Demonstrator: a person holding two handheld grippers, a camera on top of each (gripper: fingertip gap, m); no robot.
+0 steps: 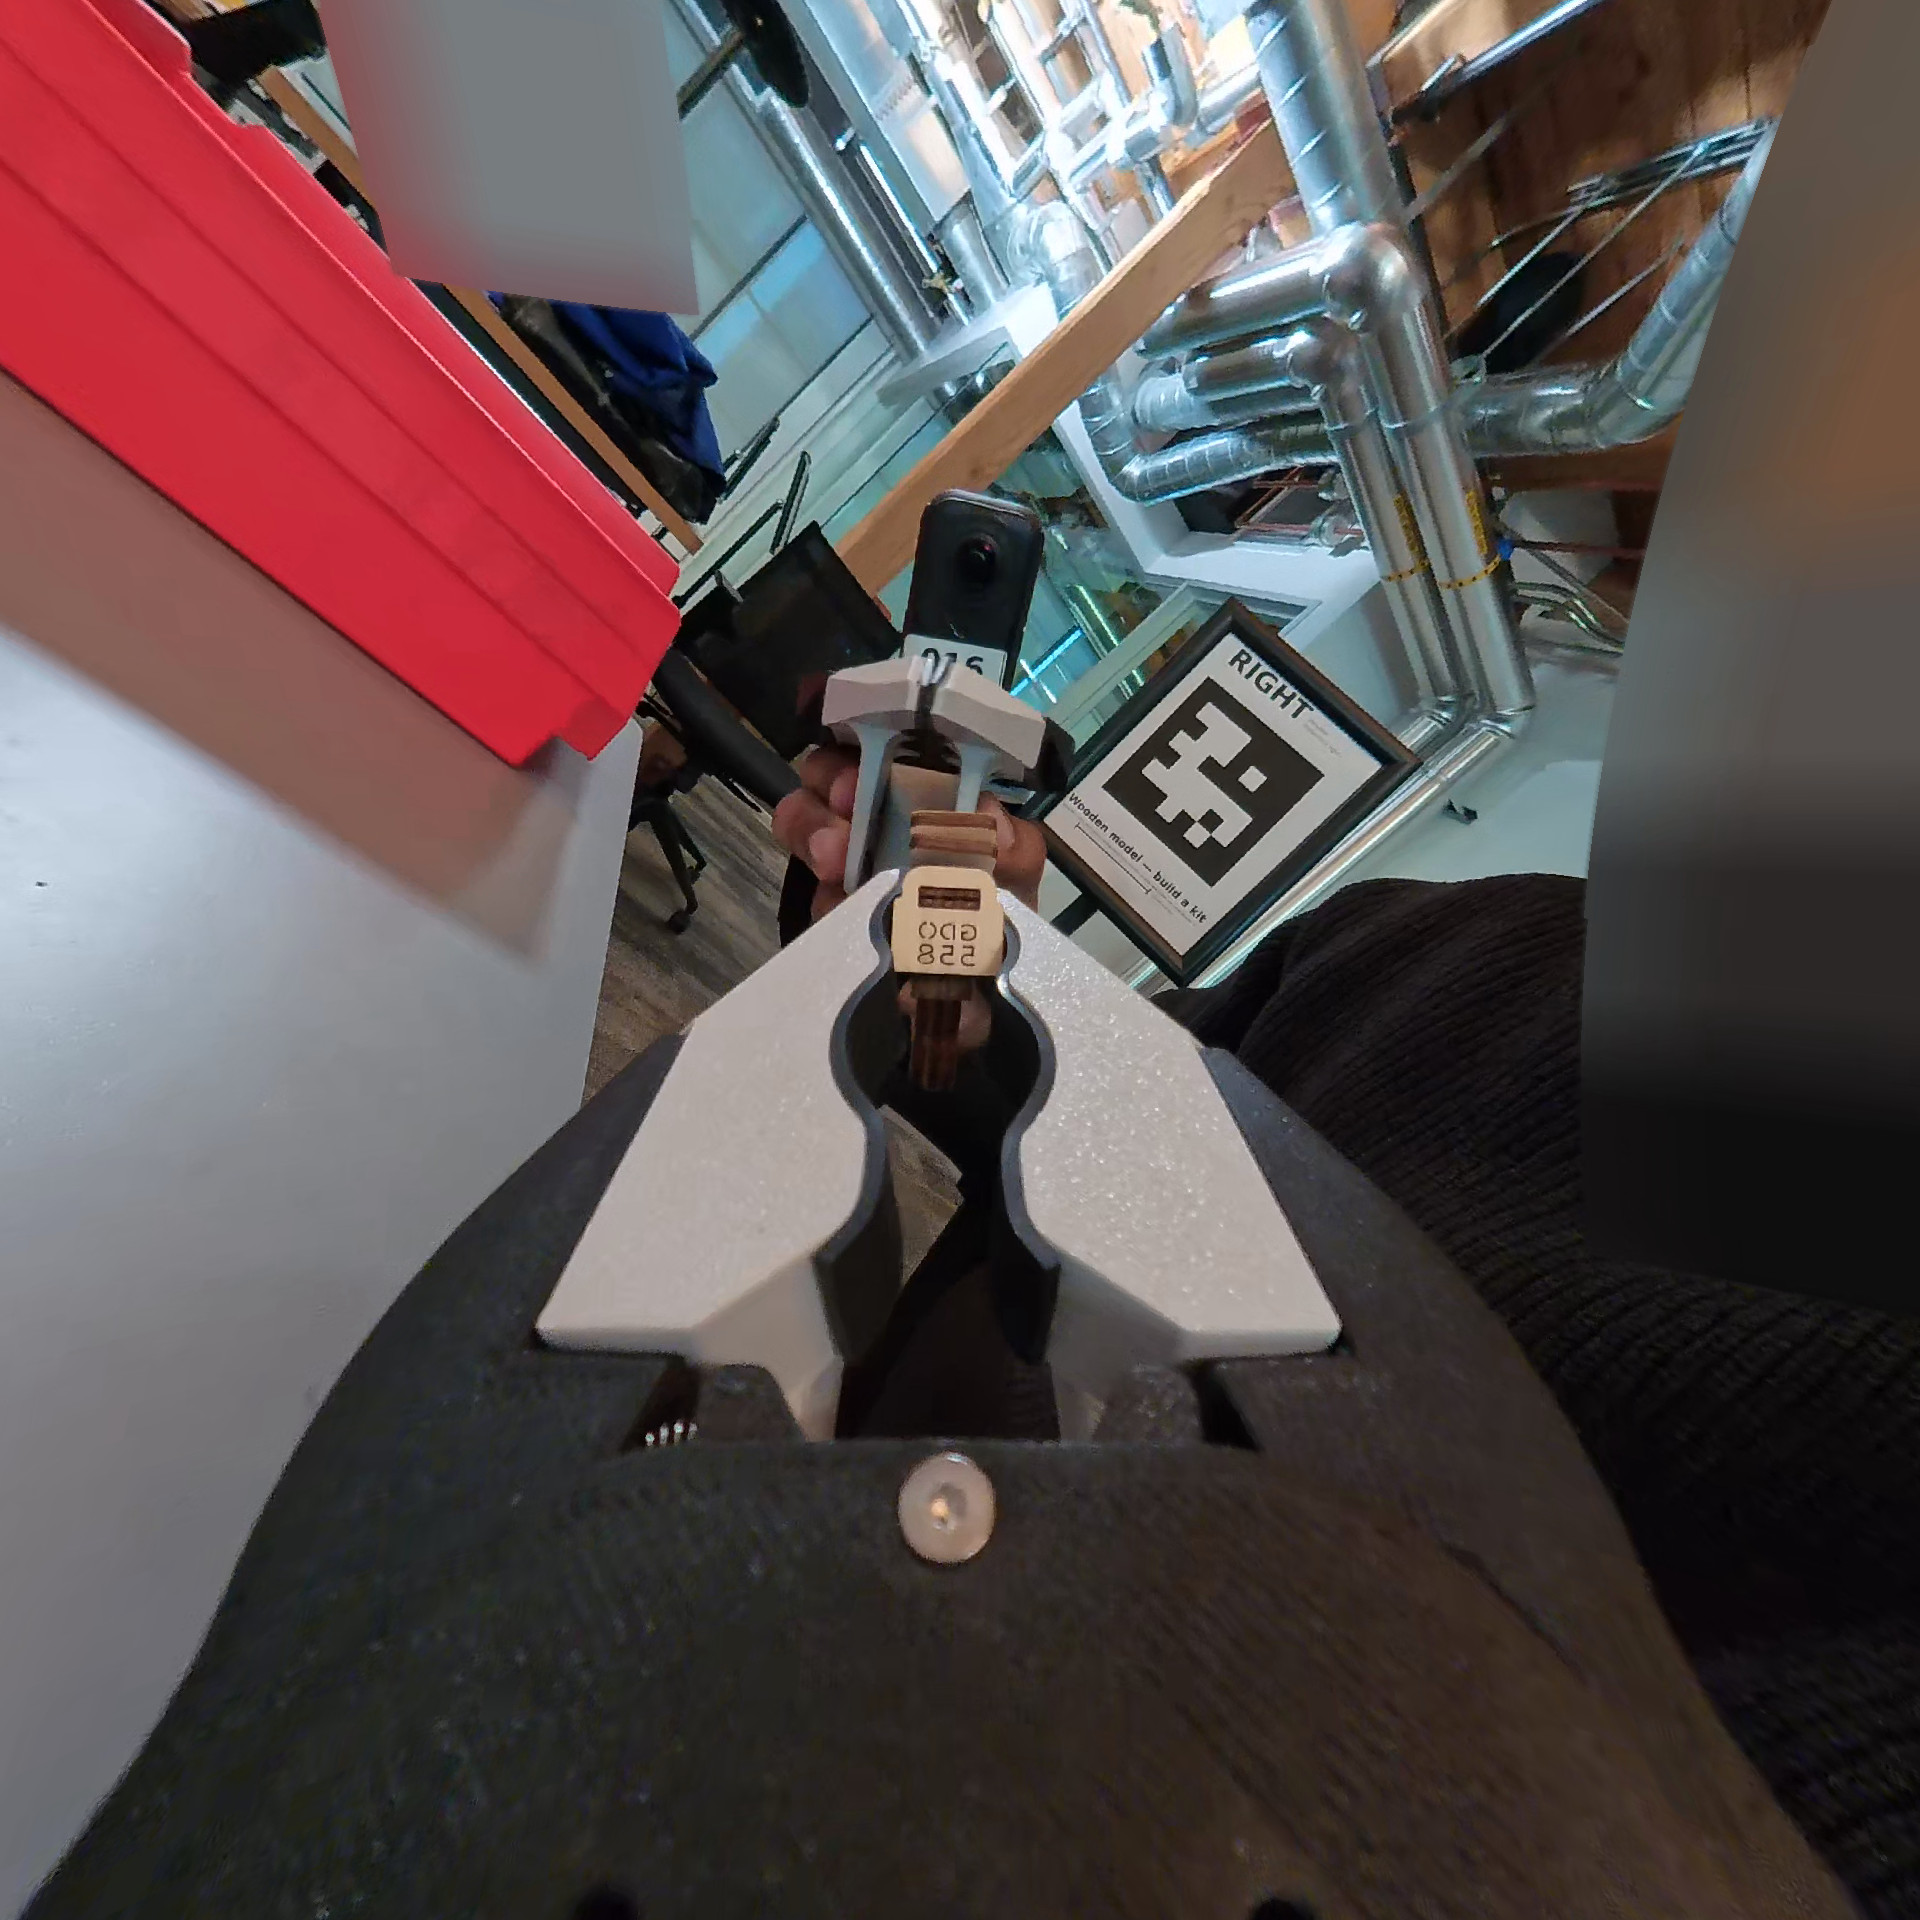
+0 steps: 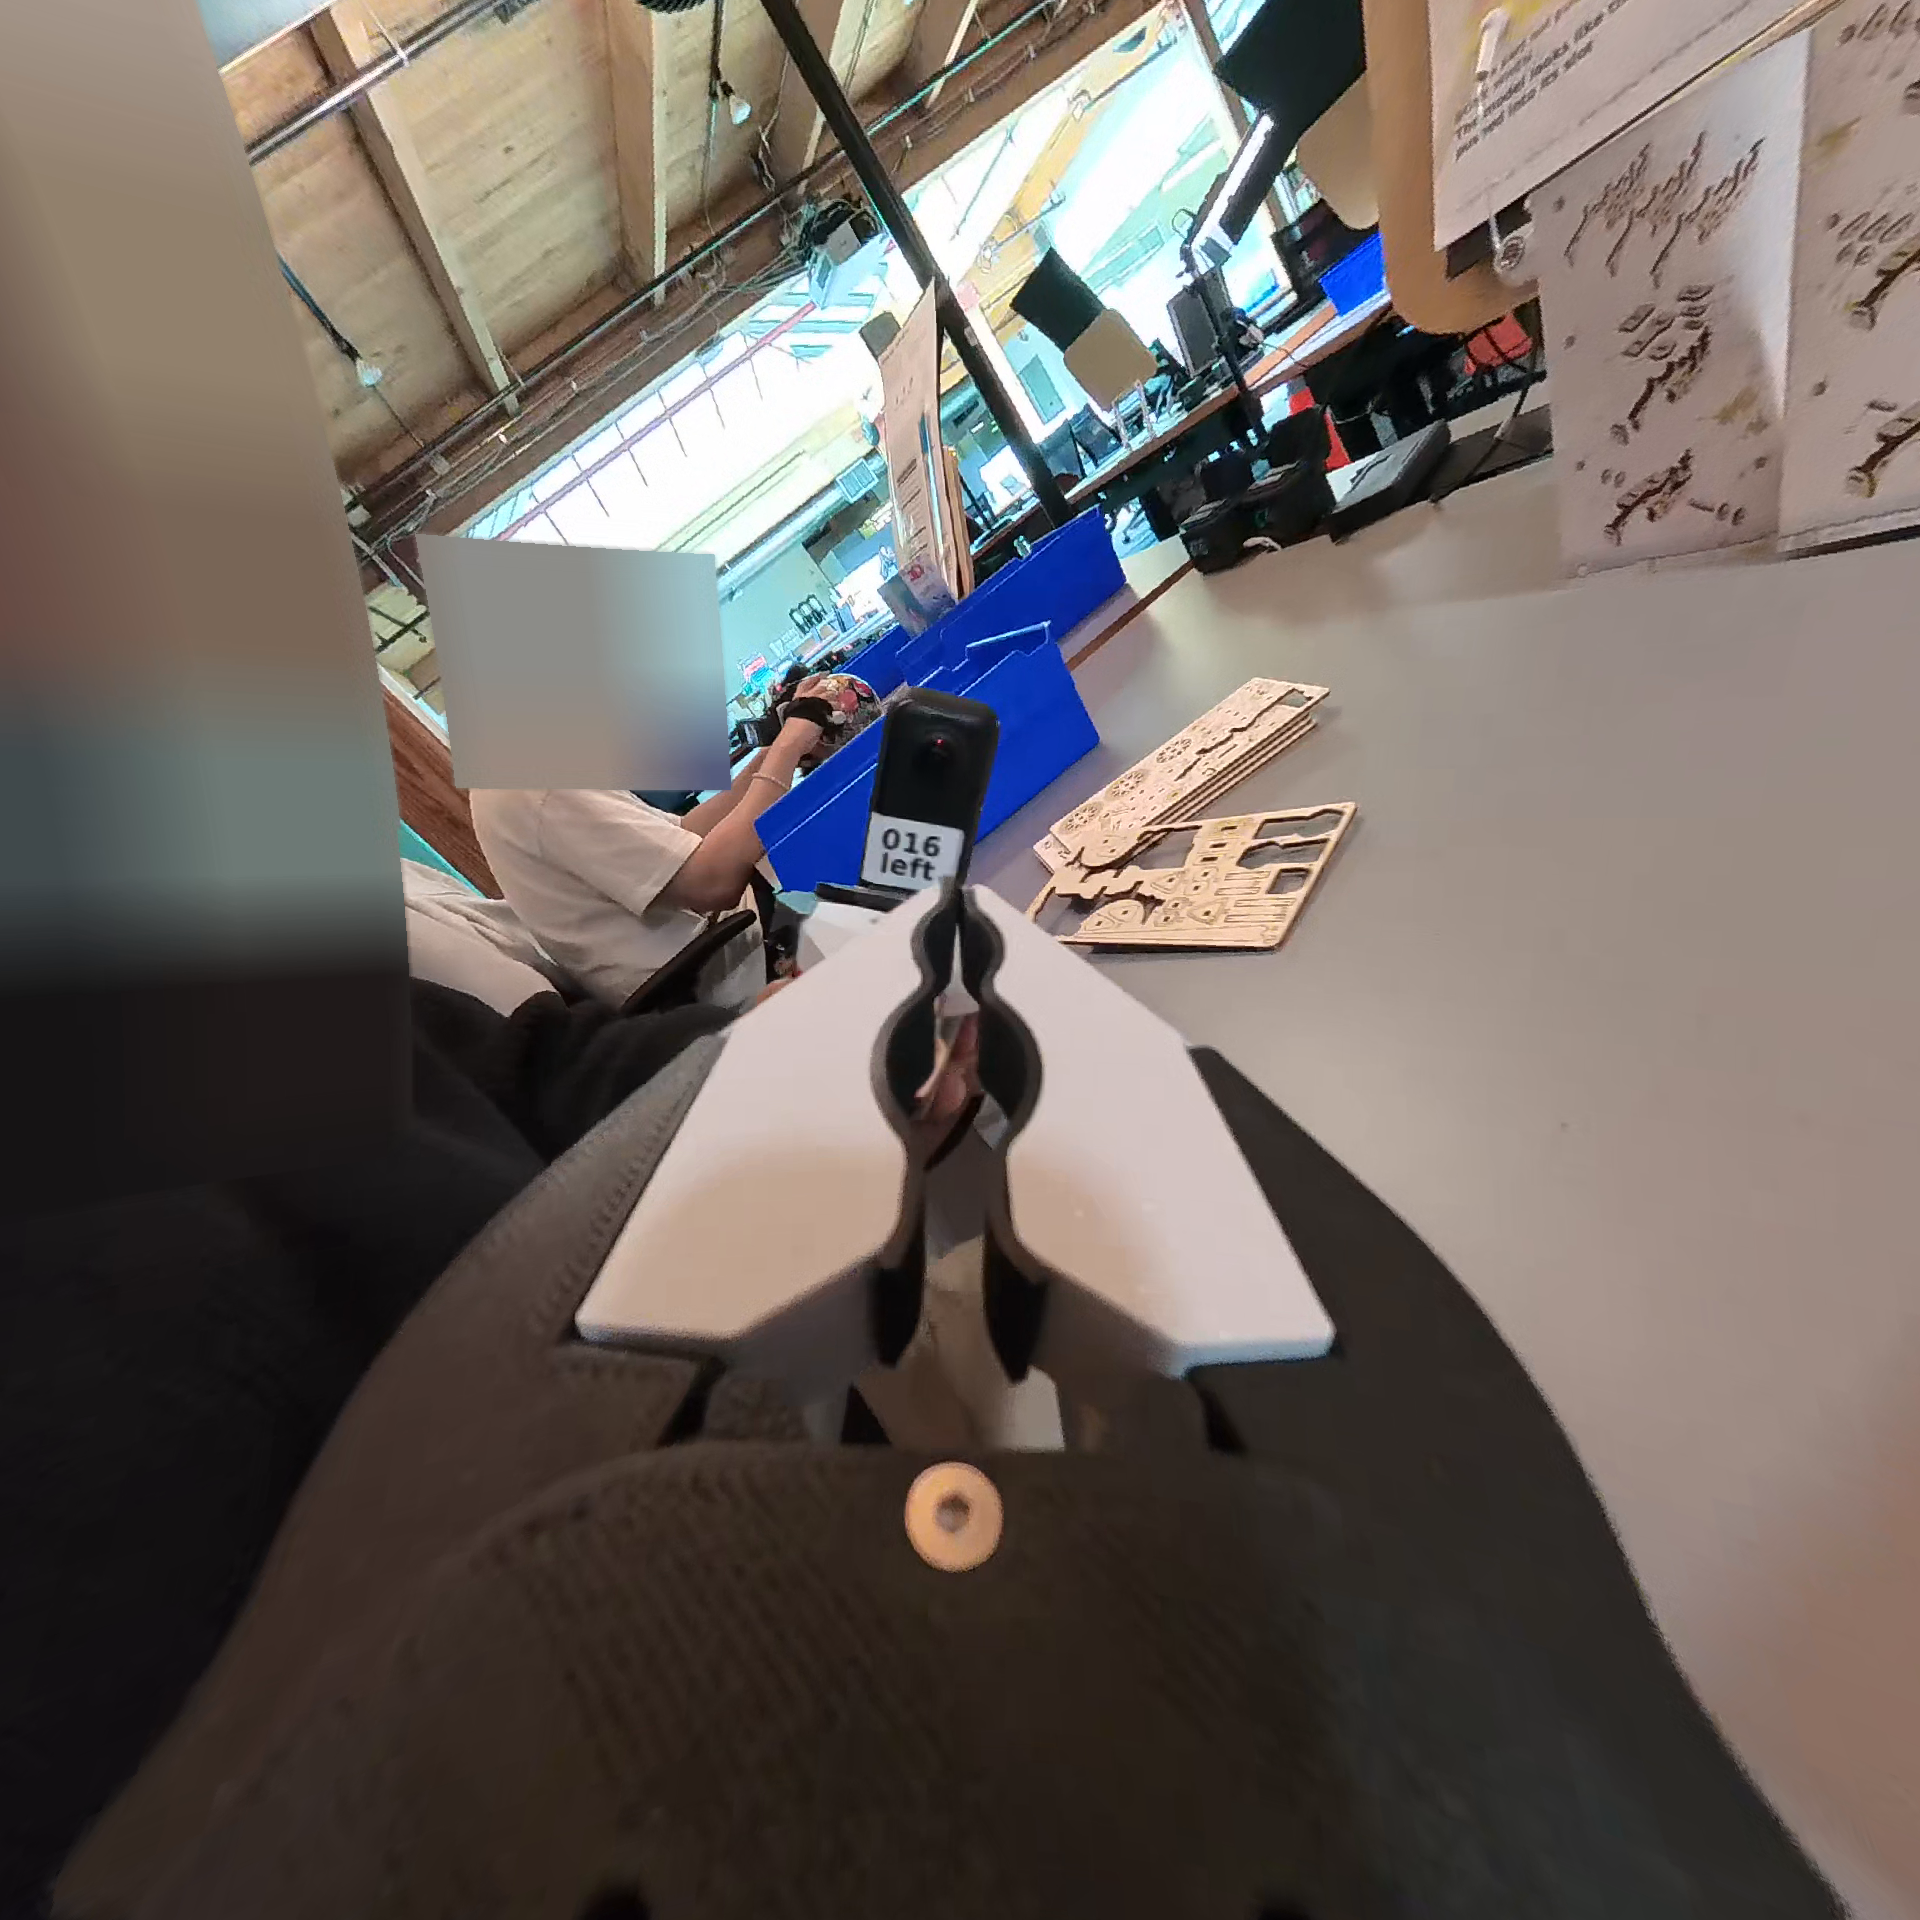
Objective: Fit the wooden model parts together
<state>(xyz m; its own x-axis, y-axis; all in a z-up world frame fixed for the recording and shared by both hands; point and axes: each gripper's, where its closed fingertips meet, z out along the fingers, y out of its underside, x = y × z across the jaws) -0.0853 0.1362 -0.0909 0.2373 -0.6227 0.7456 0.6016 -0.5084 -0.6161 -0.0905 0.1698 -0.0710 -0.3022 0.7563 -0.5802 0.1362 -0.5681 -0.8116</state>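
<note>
Held in the air between the two facing grippers, the wooden part (image 1: 948, 928) sits clamped in the left gripper's (image 1: 951, 914) jaws, while the right gripper's (image 2: 948, 902) jaws are together on its far end, with cut sheets (image 2: 1195, 873) lying on the bench (image 2: 1558, 935).

I'm working in a workshop or maker lab. Silver ducts (image 1: 1340, 343) run at one o'clock, timber beams (image 2: 436, 208) at eleven. Blue bins (image 2: 997, 665) and benches (image 2: 1195, 447) sit at twelve.
</note>
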